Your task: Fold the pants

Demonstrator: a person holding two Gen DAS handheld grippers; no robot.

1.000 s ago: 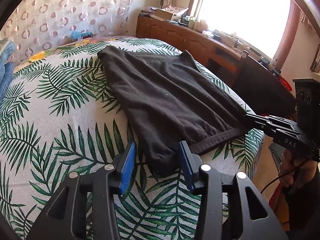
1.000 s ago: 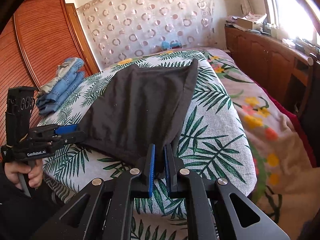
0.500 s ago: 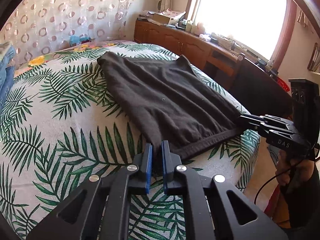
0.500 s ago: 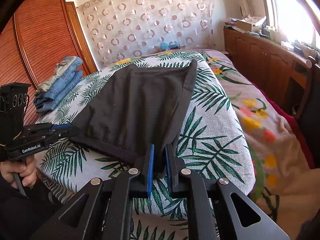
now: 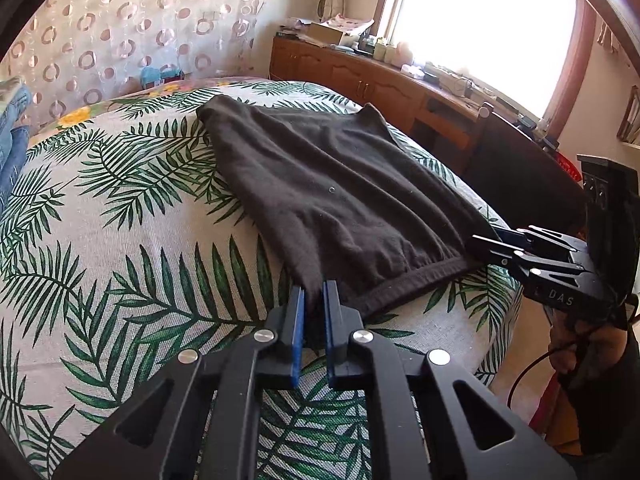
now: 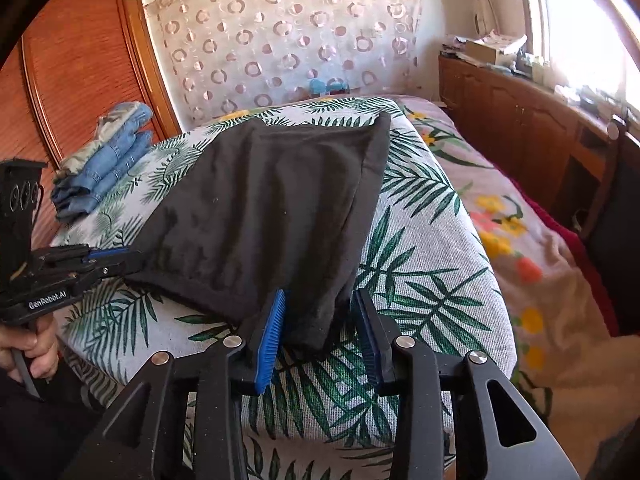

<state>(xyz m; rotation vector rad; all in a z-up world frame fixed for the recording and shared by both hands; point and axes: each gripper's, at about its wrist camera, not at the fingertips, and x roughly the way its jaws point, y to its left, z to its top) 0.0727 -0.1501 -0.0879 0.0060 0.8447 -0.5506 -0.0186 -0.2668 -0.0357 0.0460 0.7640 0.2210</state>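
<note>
Black pants (image 5: 336, 196) lie folded flat on the palm-leaf bedspread (image 5: 120, 240), waistband toward me. My left gripper (image 5: 314, 300) is shut on the near left corner of the waistband. It also shows in the right wrist view (image 6: 120, 258) at the pants' left corner. My right gripper (image 6: 320, 312) is open, its blue pads on either side of the near right corner of the pants (image 6: 272, 208). It also shows in the left wrist view (image 5: 480, 244) at the waistband's right end.
A stack of folded blue jeans (image 6: 100, 164) sits at the bed's far left by a wooden wardrobe (image 6: 80, 60). A wooden sideboard (image 6: 520, 120) with clutter runs under the window at right. A floral blanket (image 6: 520, 240) hangs off the bed's right side.
My left gripper closed on the left waistband corner and stays shut. My right gripper, shut on the right corner before, has now opened around it.
</note>
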